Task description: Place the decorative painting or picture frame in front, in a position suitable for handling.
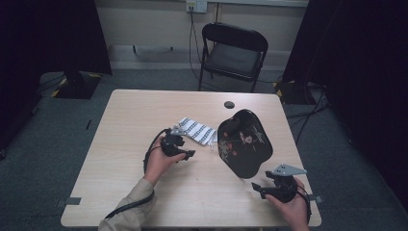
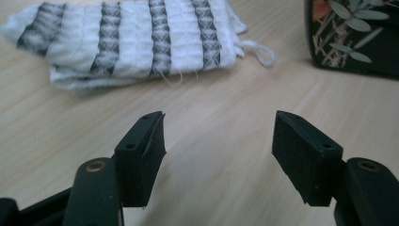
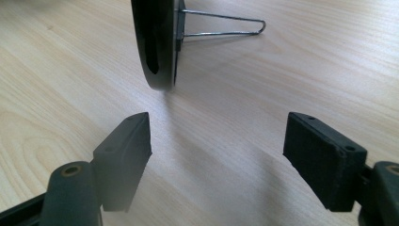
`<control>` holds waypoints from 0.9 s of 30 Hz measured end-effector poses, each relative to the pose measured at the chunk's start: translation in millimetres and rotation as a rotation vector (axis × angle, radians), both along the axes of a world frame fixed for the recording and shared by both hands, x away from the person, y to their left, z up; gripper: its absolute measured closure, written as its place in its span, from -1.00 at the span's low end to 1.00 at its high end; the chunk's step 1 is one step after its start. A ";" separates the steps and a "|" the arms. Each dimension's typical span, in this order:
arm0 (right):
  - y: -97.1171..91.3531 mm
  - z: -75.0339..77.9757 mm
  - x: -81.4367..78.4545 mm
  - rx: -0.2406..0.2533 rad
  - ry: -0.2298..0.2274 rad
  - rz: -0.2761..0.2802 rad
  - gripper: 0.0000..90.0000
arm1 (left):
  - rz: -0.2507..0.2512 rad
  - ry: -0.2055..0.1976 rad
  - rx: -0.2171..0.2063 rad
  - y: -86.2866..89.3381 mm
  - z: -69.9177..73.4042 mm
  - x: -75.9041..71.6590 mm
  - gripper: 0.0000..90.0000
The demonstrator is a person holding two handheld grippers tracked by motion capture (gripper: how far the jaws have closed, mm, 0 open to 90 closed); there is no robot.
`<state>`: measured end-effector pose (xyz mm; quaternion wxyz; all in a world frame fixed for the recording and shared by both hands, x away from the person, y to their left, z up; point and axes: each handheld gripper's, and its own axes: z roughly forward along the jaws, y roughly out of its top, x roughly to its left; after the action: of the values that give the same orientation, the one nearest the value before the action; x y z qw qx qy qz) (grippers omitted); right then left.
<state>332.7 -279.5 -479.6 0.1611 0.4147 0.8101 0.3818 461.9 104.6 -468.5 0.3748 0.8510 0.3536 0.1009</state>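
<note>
On table (image 1: 120,192), both grippers' fingers wide, empty, near striped cloth (image 1: 196,131), black tray (image 1: 244,142).

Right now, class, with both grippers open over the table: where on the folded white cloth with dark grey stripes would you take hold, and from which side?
Probably the near long edge of the folded white cloth with dark grey stripes, approached from the left gripper side. It lies flat on the light wooden table, its layered edge facing those open fingers, so one finger could slide beneath.
</note>
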 end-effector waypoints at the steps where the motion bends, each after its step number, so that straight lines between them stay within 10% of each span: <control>1: 0.3 -0.2 0.2 0.000 0.001 0.000 -0.48 | -0.003 0.000 -0.001 -5.5 1.0 4.1 -0.23; 13: 2.1 1.5 0.8 0.002 -0.001 0.014 -0.43 | -0.037 -0.092 0.009 -57.0 4.1 42.6 -0.15; 27: -0.4 1.9 2.1 0.001 -0.014 0.014 -0.42 | -0.050 -0.012 0.048 -57.9 -12.5 44.7 -0.14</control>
<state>334.9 -279.9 -477.7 0.1642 0.4064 0.8117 0.3861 506.6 46.7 -481.0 0.3589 0.8676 0.3277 0.1049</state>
